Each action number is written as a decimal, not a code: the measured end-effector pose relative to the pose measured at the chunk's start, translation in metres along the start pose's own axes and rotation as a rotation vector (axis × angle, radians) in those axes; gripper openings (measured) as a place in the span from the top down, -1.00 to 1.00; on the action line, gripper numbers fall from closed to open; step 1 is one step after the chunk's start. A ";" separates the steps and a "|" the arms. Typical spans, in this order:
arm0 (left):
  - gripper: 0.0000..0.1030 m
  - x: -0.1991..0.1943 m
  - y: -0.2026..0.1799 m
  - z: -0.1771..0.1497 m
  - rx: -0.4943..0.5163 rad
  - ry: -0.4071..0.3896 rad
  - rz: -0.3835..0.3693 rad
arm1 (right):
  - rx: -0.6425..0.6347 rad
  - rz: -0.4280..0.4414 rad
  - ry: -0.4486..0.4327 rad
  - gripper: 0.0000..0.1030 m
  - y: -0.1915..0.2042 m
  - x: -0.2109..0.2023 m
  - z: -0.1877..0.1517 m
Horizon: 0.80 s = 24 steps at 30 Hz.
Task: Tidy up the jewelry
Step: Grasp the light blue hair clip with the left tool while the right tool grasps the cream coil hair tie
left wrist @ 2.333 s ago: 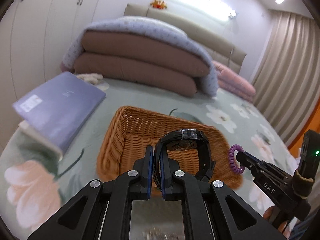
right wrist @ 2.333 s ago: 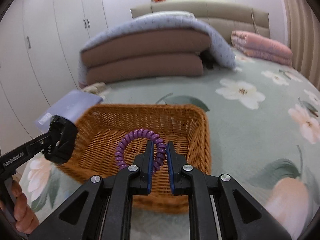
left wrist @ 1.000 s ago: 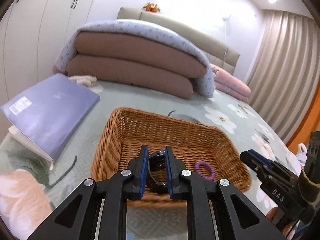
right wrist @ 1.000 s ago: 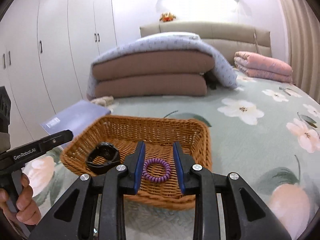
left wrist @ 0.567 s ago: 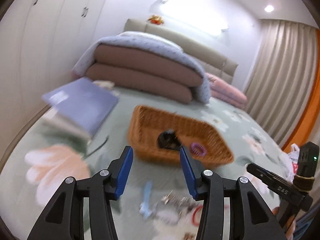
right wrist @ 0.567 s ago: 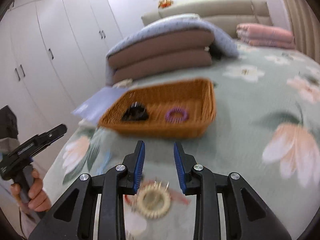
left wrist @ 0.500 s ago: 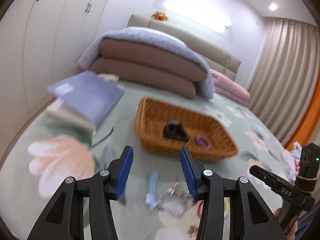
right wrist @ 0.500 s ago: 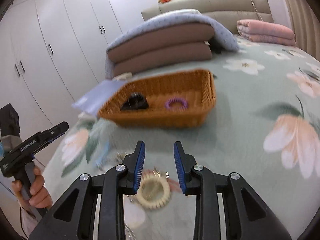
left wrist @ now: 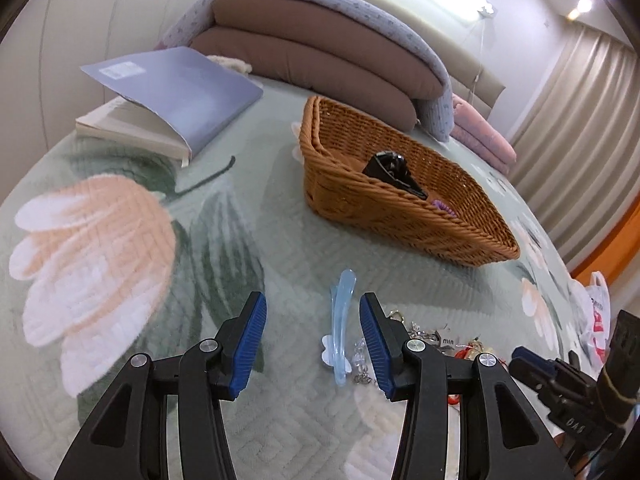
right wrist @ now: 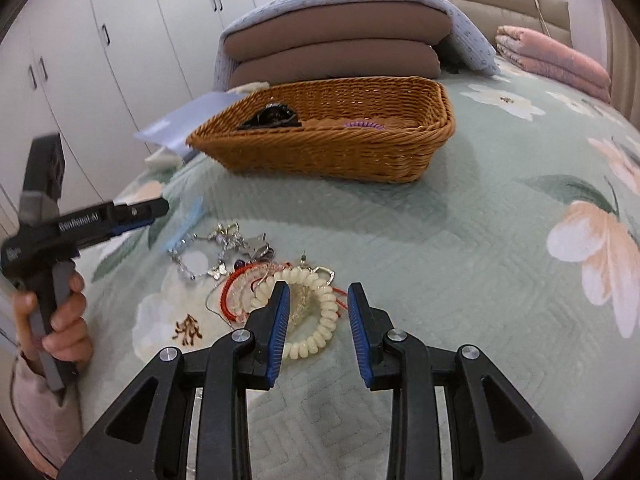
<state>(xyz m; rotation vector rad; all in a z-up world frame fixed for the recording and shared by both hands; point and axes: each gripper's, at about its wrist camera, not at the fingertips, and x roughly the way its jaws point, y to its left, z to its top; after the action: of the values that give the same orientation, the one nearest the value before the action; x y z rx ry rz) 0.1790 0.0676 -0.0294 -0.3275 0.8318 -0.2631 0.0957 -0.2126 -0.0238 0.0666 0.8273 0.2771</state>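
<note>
A wicker basket [left wrist: 404,216] [right wrist: 328,152] on the bed holds a black watch [left wrist: 390,170] [right wrist: 272,116] and a purple coil hair tie [left wrist: 442,207] [right wrist: 364,124]. My left gripper [left wrist: 312,336] is open and empty, low over the bedspread, with a light blue hair clip [left wrist: 340,328] between its fingers. My right gripper [right wrist: 316,312] is open and empty, its fingers around the near side of a cream coil hair tie [right wrist: 316,320]. Red string bracelets [right wrist: 240,292] and silver chains [right wrist: 224,248] lie in a tangle beside it.
A blue-covered book [left wrist: 176,88] lies at the far left of the bed. Folded brown quilts [right wrist: 332,56] are stacked behind the basket, pink bedding [right wrist: 556,64] to the right. White wardrobes [right wrist: 80,64] stand on the left. A plastic bag [left wrist: 596,312] is past the bed's right edge.
Both grippers let go of the watch and the purple hair tie in the basket, opened, drew back and dropped down towards the jewelry pile on the near bedspread.
</note>
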 end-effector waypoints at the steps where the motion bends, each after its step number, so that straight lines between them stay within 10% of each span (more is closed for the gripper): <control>1: 0.03 0.001 0.000 0.000 -0.003 0.004 -0.008 | -0.007 -0.010 0.002 0.37 0.002 0.001 0.000; 24: 0.44 0.035 -0.037 -0.009 0.188 0.078 0.142 | -0.036 -0.073 0.042 0.37 0.011 0.015 -0.004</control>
<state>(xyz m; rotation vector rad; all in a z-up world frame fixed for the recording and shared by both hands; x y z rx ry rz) 0.1912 0.0200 -0.0446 -0.0822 0.8959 -0.2208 0.0999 -0.1979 -0.0356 -0.0035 0.8640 0.2253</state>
